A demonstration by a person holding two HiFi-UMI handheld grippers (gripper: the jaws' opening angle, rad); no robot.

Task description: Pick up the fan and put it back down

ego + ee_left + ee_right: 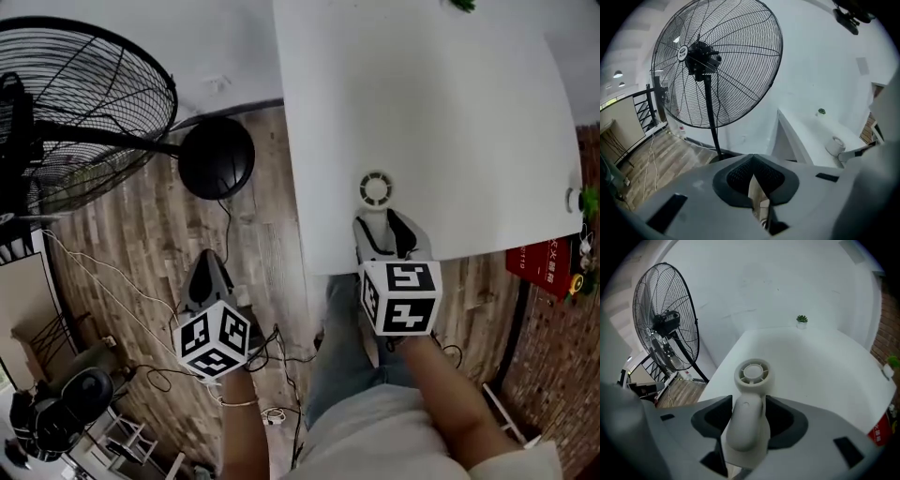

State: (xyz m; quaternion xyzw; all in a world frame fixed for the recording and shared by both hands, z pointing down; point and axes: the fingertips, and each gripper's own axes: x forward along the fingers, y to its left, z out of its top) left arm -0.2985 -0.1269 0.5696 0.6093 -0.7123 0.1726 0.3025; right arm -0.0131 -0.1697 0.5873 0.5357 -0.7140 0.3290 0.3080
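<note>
One white fan (pixel 752 373) clamped by right gripper (pixel 384 228).

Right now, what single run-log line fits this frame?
right tongs shut on small white handheld fan | left tongs shut, empty | fan over white table

Matt white plastic fan (pixel 748 408) on smooth white table (pixel 820 366); wood-grain floor (pixel 267 206).
</note>
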